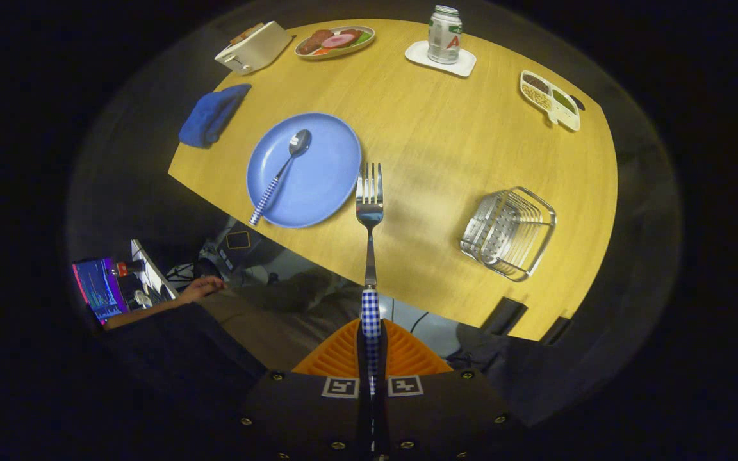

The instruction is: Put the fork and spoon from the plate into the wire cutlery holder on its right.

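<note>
Fingers [371, 358] pinched my fork [369, 205] by its handle, high over the surface [446, 153]. Next I needed to carry it to the wire holder [508, 232], ahead and right.

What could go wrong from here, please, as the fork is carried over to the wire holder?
1. The gripper clamps only the fork handle's checked end, so the long shaft could swing or slip out between the fingers.
2. The wire cutlery holder sits tilted near the table edge; a bump might push it off.
3. The spoon handle overhangs the blue plate rim, so a low pass could knock it.
</note>
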Available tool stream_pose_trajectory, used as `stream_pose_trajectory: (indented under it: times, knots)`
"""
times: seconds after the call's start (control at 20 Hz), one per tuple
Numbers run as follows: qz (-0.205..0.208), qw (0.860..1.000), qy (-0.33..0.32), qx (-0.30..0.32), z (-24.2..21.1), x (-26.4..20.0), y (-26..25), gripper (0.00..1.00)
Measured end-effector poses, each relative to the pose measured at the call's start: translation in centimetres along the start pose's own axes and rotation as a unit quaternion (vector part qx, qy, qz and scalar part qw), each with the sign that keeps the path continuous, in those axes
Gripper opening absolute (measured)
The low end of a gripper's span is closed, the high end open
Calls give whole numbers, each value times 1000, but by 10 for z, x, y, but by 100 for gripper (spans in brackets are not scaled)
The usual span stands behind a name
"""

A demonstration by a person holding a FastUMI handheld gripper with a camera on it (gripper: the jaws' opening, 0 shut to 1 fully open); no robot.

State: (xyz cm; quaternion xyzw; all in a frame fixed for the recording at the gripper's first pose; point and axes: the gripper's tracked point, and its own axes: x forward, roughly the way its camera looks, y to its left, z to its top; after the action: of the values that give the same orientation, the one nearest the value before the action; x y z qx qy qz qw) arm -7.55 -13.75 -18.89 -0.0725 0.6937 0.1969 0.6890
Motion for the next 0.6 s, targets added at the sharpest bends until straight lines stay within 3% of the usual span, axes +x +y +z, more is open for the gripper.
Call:
stream_pose_trajectory:
  times: [0.3,0.6]
  knots:
    - [-47,997,55,11,-46,-24,-67,2]
    - [-48,992,114,37,-33,-21,-109,2]
